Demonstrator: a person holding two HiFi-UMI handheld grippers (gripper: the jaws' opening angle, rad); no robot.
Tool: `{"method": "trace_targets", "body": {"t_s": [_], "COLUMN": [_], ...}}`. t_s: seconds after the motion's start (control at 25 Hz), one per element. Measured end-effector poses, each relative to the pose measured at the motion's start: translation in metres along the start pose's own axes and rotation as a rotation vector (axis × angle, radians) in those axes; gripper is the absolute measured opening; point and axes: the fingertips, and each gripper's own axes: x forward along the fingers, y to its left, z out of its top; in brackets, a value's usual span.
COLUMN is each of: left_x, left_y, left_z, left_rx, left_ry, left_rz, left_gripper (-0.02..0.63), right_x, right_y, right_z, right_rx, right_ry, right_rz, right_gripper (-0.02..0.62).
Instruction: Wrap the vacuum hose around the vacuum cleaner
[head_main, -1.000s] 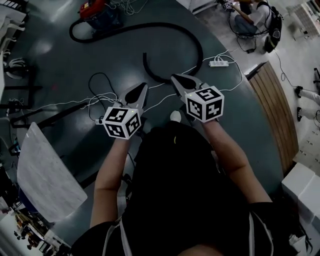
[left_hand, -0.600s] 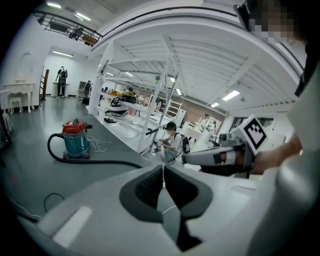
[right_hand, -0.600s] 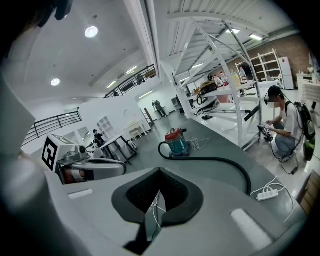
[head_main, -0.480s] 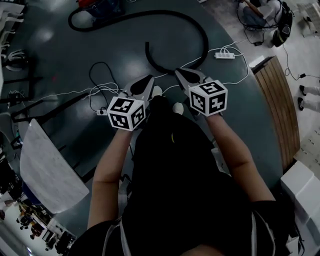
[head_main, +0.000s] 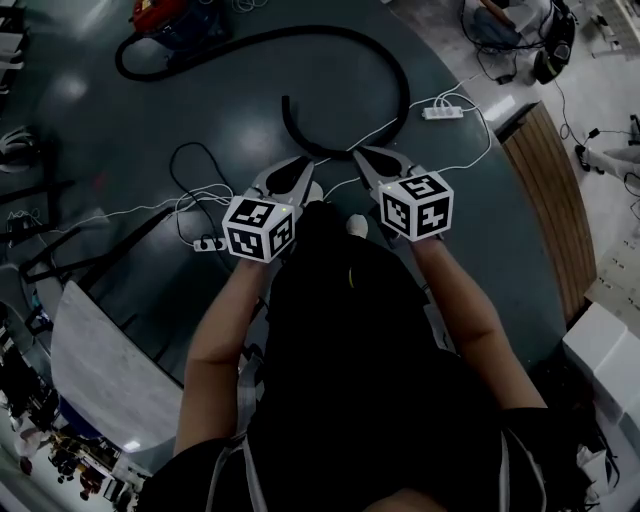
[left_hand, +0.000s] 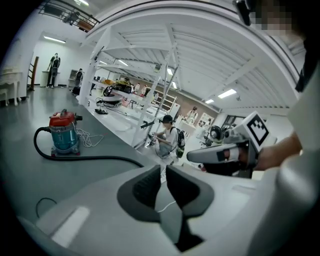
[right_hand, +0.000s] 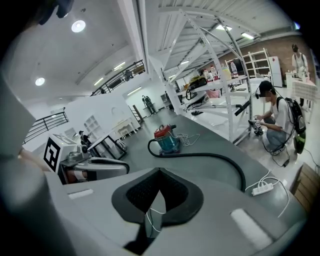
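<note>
The vacuum cleaner (head_main: 165, 12), teal with a red top, stands on the dark floor far ahead and is also visible in the left gripper view (left_hand: 63, 132) and the right gripper view (right_hand: 166, 138). Its black hose (head_main: 395, 75) runs out in a long curve and ends loose (head_main: 288, 108) on the floor just beyond both grippers. My left gripper (head_main: 300, 162) (left_hand: 163, 169) is opening: a narrow gap shows between its pads, with nothing in it. My right gripper (head_main: 358, 152) (right_hand: 159, 171) is shut and empty. Both hover side by side above the floor, short of the hose.
A white power strip (head_main: 441, 112) and thin white cables (head_main: 150, 205) lie on the floor, with a black cable loop (head_main: 200, 165) at the left. A pale board (head_main: 110, 370) lies at lower left and a wooden bench (head_main: 550, 200) at the right. A person crouches beyond (right_hand: 275, 117).
Both grippers have drawn closer together and a little forward toward the hose's loose end. The left jaws have parted slightly.
</note>
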Motion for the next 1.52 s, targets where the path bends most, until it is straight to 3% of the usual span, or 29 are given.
{"method": "trace_targets", "body": {"t_s": [0.32, 0.6, 0.84, 1.16, 1.4, 1.52], "left_x": [0.028, 0.073, 0.128, 0.217, 0.264, 0.284], "left_y": [0.05, 0.058, 0.059, 0.066, 0.089, 0.091], "left_z": [-0.002, -0.022, -0.062, -0.134, -0.175, -0.199], "left_rx": [0.014, 0.026, 0.076, 0.007, -0.029, -0.015], "left_ry": [0.063, 0.156, 0.182, 0.216, 0.219, 0.239], "left_rz": [-0.042, -0.099, -0.066, -0.05, 0.026, 0.019], "left_gripper": [0.037, 0.035, 0.017, 0.017, 0.011, 0.012], "right_x": [0.053, 0.078, 0.119, 0.16, 0.188, 0.196], "right_y": [-0.011, -0.041, -0.097, -0.159, -0.187, -0.207], "right_z": [0.004, 0.0, -0.043, -0.112, -0.157, -0.181], "right_rx": [0.035, 0.026, -0.027, -0.006, 0.002, 0.016], "right_ry": [0.038, 0.062, 0.15, 0.208, 0.231, 0.241], "right_rz": [-0.046, -0.071, -0.079, -0.049, -0.03, -0.03], "right_gripper": [-0.003, -0.003, -0.003, -0.003, -0.003, -0.003]}}
